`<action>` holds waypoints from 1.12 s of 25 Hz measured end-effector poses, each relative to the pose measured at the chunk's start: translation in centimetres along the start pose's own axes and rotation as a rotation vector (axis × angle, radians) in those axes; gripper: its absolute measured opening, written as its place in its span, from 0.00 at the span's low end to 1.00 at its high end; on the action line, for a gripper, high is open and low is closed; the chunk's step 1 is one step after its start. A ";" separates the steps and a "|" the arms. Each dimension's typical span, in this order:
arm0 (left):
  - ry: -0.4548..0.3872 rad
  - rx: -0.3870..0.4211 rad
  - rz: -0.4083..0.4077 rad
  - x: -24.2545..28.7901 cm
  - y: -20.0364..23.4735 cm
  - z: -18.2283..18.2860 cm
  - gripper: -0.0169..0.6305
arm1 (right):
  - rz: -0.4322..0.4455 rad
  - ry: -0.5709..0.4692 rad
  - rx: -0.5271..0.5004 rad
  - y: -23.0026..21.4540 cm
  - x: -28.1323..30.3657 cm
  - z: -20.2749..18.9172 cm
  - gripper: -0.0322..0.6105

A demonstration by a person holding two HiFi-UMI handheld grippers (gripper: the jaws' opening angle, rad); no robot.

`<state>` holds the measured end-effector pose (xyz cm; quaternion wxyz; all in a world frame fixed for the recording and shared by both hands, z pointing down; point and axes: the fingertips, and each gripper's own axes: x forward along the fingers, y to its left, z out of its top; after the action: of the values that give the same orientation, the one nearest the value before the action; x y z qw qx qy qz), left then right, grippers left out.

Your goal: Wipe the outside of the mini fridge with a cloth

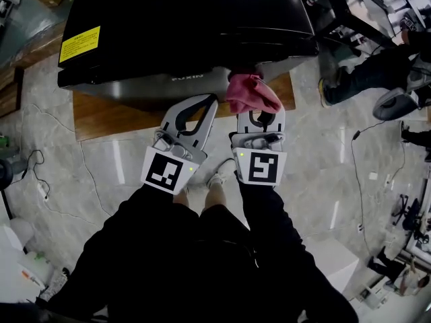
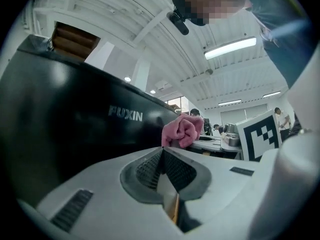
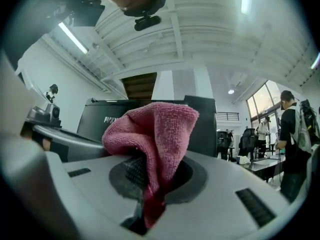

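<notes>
The black mini fridge [image 1: 182, 25] stands in front of me, its silver front edge marked FUXIN. It fills the left of the left gripper view [image 2: 75, 119] and rises behind the cloth in the right gripper view [image 3: 215, 129]. My right gripper [image 1: 259, 110] is shut on a bunched pink cloth [image 1: 249, 93], which touches the fridge's lower front near its right corner. The cloth [image 3: 155, 129] bulges up out of the shut jaws. My left gripper [image 1: 212, 101] is shut and empty, with its tips just short of the fridge front; the cloth [image 2: 182, 130] shows beyond it.
The fridge rests on a wooden board [image 1: 108, 116] on a marble floor. A yellow label [image 1: 79, 44] is on its top left. Cables [image 1: 40, 180] trail at left and right. Another person's legs [image 1: 363, 76] and a desk stand at the right. A white box [image 1: 340, 261] is behind me.
</notes>
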<state>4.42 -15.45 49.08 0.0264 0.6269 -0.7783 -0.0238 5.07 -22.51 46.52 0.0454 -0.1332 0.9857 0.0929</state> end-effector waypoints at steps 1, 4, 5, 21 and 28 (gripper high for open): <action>0.006 -0.003 -0.001 0.2 0.0 -1.0 0.04 | 0.007 0.016 0.000 0.1 -0.1 -1.2 0.13; 0.029 -0.009 0.002 0.5 0.2 -4.3 0.04 | 0.028 0.067 0.006 0.7 -0.4 -5.0 0.13; 0.048 -0.015 0.004 0.5 0.2 -5.6 0.04 | 0.038 0.094 0.007 1.0 -0.6 -6.4 0.13; 0.234 -0.083 -0.033 -1.0 -0.4 -17.5 0.04 | 0.110 0.576 0.193 3.0 -3.0 -28.3 0.13; 0.241 -0.094 -0.024 -3.5 -0.5 -16.2 0.04 | 0.152 0.640 0.262 2.8 -3.1 -30.6 0.13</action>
<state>6.78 -12.15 65.13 0.1488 0.6324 -0.7601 0.0152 5.32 -25.09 77.33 -0.2561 -0.0748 0.9606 -0.0779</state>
